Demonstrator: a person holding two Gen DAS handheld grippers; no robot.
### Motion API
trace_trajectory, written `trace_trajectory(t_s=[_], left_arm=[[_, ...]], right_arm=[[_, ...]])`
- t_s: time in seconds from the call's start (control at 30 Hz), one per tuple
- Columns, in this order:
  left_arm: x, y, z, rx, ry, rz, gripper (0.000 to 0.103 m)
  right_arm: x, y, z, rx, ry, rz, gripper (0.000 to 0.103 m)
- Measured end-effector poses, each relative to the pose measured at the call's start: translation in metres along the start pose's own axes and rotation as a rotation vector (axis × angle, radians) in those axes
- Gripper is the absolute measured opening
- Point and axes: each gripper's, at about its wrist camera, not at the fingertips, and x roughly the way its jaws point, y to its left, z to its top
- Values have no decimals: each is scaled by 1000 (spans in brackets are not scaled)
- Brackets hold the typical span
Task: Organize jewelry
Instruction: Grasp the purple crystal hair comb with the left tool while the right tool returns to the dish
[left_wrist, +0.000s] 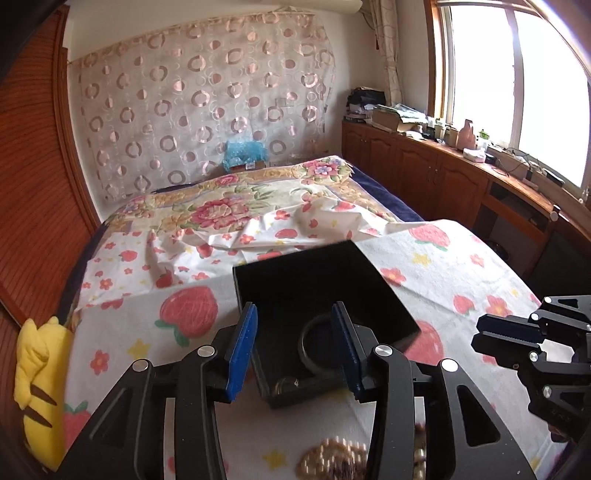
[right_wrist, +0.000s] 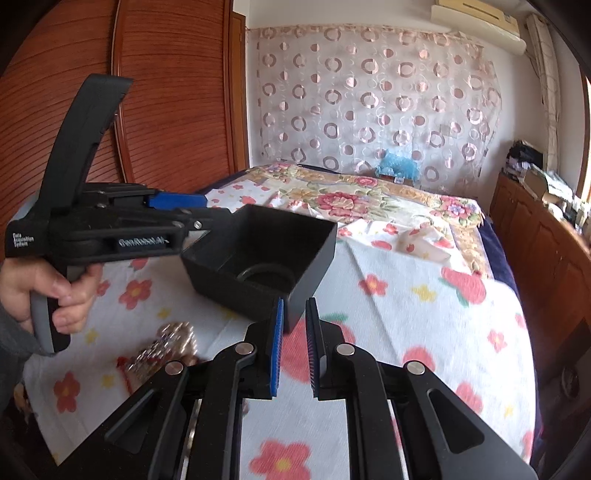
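Your left tongs (left_wrist: 295, 347) stand partly open, straddling the near corner of the box (left_wrist: 317, 291); the blue pads do not press on its walls, and nothing is gripped. In the right wrist view the left tongs (right_wrist: 207, 214) reach to the box's left rim, and the box (right_wrist: 258, 258) looks tilted, its near corner low; you cannot tell whether it rests on the bed (right_wrist: 424, 306). The box is black and open-topped, and it sits over the strawberry-print sheet near the bed's near edge. Inside it lies a dark bangle (left_wrist: 314, 350), with small shiny pieces (left_wrist: 288, 384) at the near inner corner. Your right tongs (right_wrist: 295, 347) are nearly closed, with only a narrow gap between the pads, and hold nothing; their tips sit just beside the box's near right corner. A blurred heap of beads (left_wrist: 336, 458) lies on the sheet at the near edge, just left of the right tongs. A hand (right_wrist: 40, 291) grips the left handle.
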Motion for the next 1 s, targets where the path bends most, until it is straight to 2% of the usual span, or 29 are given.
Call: trace_trajectory(t_s=[0.13, 0.27, 0.33, 0.4, 0.73, 1.0], left_arm=[[-15, 3, -21, -7, 26, -6, 41], [-26, 6, -42, -21, 42, -16, 41], [-31, 7, -53, -30, 53, -24, 41], [-34, 6, -59, -31, 58, -30, 41], [-43, 7, -99, -119, 123, -109, 41], [-33, 2, -107, -149, 163, -134, 40]], right_arm=[[-13, 4, -22, 41, 6, 4, 25], [-23, 9, -38, 54, 14, -17, 27], [-27, 12, -43, 54, 15, -29, 38], [-31, 14, -48, 55, 15, -34, 42], [-37, 23, -76, 74, 72, -28, 43], [-32, 32, -90, 66, 90, -25, 43]])
